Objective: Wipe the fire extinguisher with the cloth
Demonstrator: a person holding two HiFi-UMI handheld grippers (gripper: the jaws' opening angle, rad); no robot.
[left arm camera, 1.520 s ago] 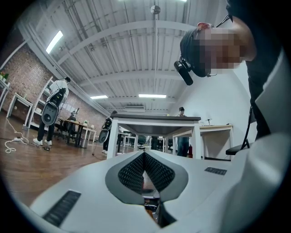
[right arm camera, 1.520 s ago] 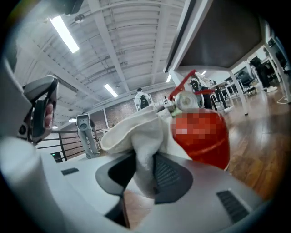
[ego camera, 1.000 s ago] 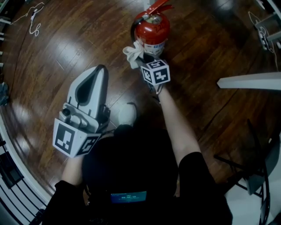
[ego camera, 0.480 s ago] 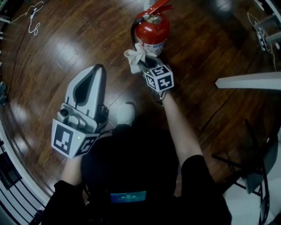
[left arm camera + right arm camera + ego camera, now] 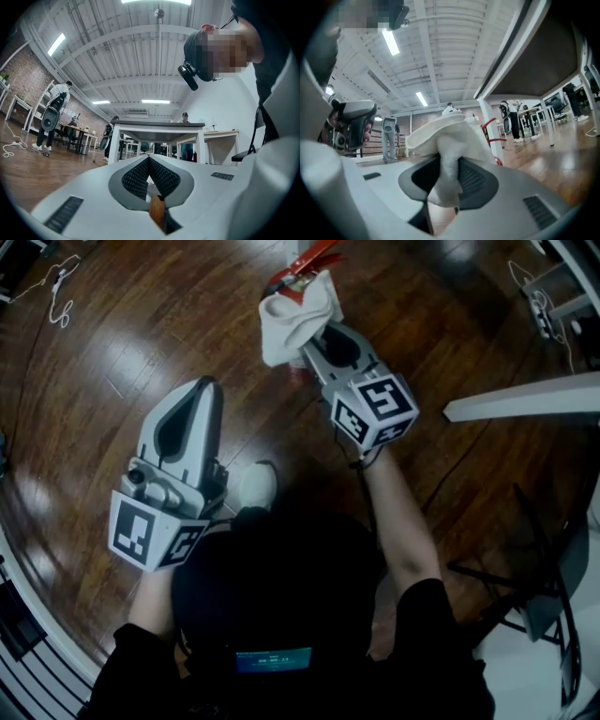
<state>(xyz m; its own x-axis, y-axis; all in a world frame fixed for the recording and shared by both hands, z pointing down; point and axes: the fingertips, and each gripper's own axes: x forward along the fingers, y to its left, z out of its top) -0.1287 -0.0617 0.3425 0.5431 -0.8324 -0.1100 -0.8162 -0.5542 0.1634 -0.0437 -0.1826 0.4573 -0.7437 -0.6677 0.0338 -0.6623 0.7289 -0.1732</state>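
The red fire extinguisher [image 5: 302, 257] stands on the wooden floor at the top of the head view; only its red lever and a bit of its top show past the cloth. My right gripper [image 5: 315, 334] is raised over it and shut on the white cloth [image 5: 293, 317], which bunches out beyond the jaws. In the right gripper view the cloth [image 5: 446, 150] fills the jaws of the right gripper [image 5: 449, 171], with the red lever [image 5: 489, 127] just behind. My left gripper [image 5: 206, 390] is held low at the left, shut and empty; its jaws meet at the left gripper [image 5: 149, 160] tip.
A white table edge [image 5: 525, 409] juts in from the right. A dark chair frame [image 5: 534, 601] stands at lower right. Cables [image 5: 56, 287] lie at top left, a power strip [image 5: 542, 315] at top right. A white shoe [image 5: 255, 486] rests on the floor between the grippers.
My right gripper has risen with the cloth from the extinguisher's lower body to above its top, so the cloth now covers most of it. The left gripper has barely moved.
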